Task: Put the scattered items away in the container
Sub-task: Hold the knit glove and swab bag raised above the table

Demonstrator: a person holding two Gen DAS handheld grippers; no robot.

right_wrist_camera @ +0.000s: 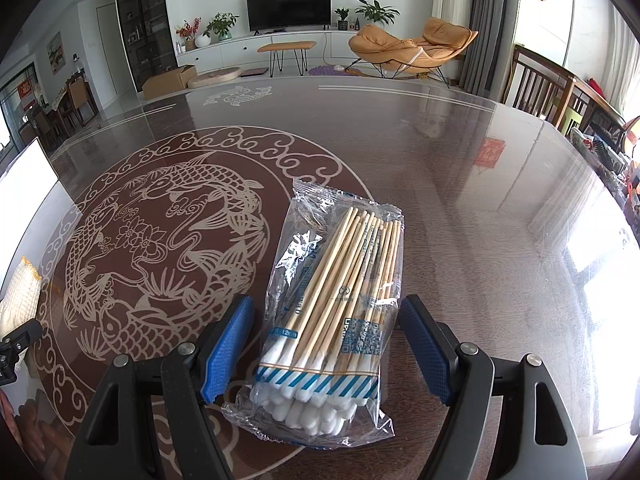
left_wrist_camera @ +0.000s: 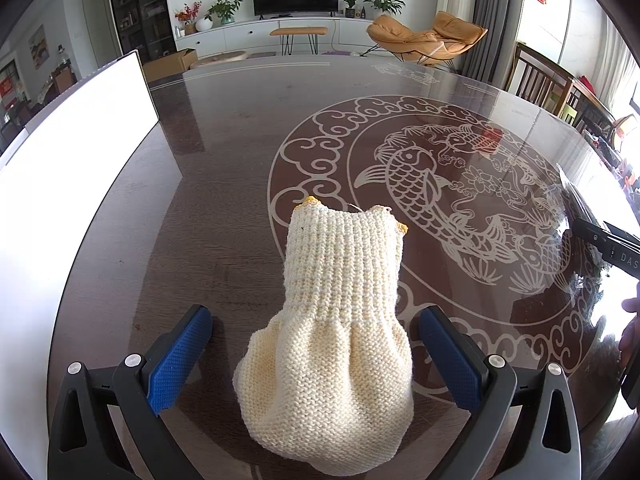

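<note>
Two items sit between our two pairs of tongs, and neither is gripped yet. Our left tongs [left_wrist_camera: 316, 356] stand spread wide, with the cream knitted pouch [left_wrist_camera: 332, 332] lying on the glossy surface [left_wrist_camera: 224, 184] between the blue pads [left_wrist_camera: 180, 356], apart from both. Our right tongs [right_wrist_camera: 326, 344] are likewise spread around the bag of cotton swabs [right_wrist_camera: 332, 300]; its crinkled film seems to brush the left pad, though we cannot tell for sure.

We judge the slips most likely here: the knit is soft and may bunch or squeeze out if we pinch only a fold, and the plastic film is slick, so the pads may catch loose wrapper and let the sticks sag or slide free. Pressing down on the glass could also skid either item forward.

Left of the left tongs stands a white panel [left_wrist_camera: 80, 152], perhaps the container's wall; carrying too low could knock it.
</note>
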